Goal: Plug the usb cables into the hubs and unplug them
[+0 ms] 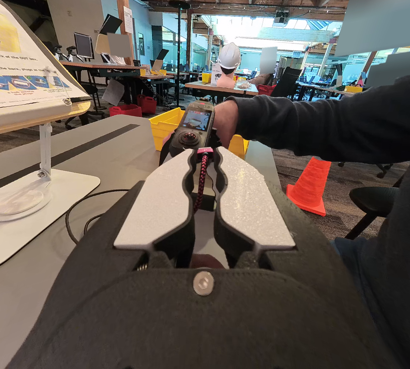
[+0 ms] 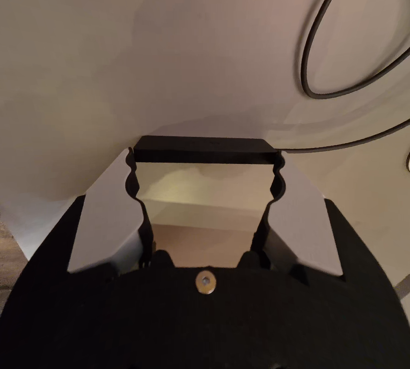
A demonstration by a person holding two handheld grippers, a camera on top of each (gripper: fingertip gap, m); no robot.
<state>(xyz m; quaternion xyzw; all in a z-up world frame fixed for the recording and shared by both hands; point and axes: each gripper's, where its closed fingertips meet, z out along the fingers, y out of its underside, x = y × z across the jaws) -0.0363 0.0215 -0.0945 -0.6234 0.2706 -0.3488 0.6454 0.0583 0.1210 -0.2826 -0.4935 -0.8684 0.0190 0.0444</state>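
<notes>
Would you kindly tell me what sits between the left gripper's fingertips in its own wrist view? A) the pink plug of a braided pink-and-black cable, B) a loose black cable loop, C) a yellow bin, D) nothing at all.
A: the left gripper is closed on the pink plug, with the braided cable trailing back between its fingers.

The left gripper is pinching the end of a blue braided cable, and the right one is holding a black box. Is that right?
Not quite: the cable is pink and black, not blue. The left wrist view shows the left gripper pinching its pink plug end. The rest holds: in the right wrist view, the right gripper has the black box, the hub, held between its fingertips.
</notes>
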